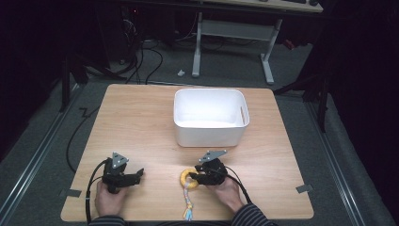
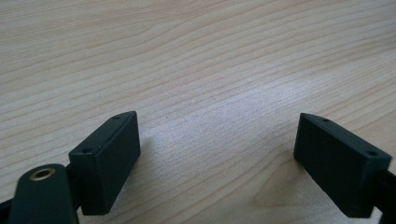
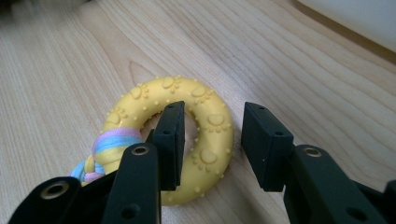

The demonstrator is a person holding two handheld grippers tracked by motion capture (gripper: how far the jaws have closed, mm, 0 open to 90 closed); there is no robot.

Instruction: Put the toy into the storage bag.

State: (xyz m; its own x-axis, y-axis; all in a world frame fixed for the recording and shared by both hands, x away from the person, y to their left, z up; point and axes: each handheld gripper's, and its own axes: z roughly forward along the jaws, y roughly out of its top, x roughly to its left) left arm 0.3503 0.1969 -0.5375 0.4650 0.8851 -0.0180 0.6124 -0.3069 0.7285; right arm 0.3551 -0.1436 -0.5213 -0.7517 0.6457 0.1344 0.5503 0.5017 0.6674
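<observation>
Hands first: my left hand (image 1: 109, 197) rests near the front edge of the table (image 1: 141, 122), and its gripper, the left gripper (image 1: 134, 176), lies with its jaws spread wide over bare wood, nothing between them. My right gripper (image 3: 210, 140) is where the work is. It stands astride one side of the yellow ring (image 3: 210, 123), a rubber toy stamped with little paw prints: one jaw reaches down into the hole, the other stands outside the ring, and a sliver of wood shows between that outer jaw and the rubber. So the jaws are narrowed around the ring but not yet pinching it; I'd call the grip started, not made. The ring lies flat on the table just ahead of my right hand (image 1: 229, 188), and from it a braided cord (image 1: 188, 200) in pink, blue and yellow trails back toward me to a tassel at the table's edge. Beyond the ring stands a white bin (image 1: 209, 136) (empty, as far as I can see into it), which I judge to be where the toy is headed. Left to do, then: close fully, lift, carry over the near wall of the bin, let go. Nothing lies between ring and bin; the dangling cord may snag on that wall. Farther off, desk legs (image 1: 268, 56) and cables (image 1: 146, 56) are on the floor.
</observation>
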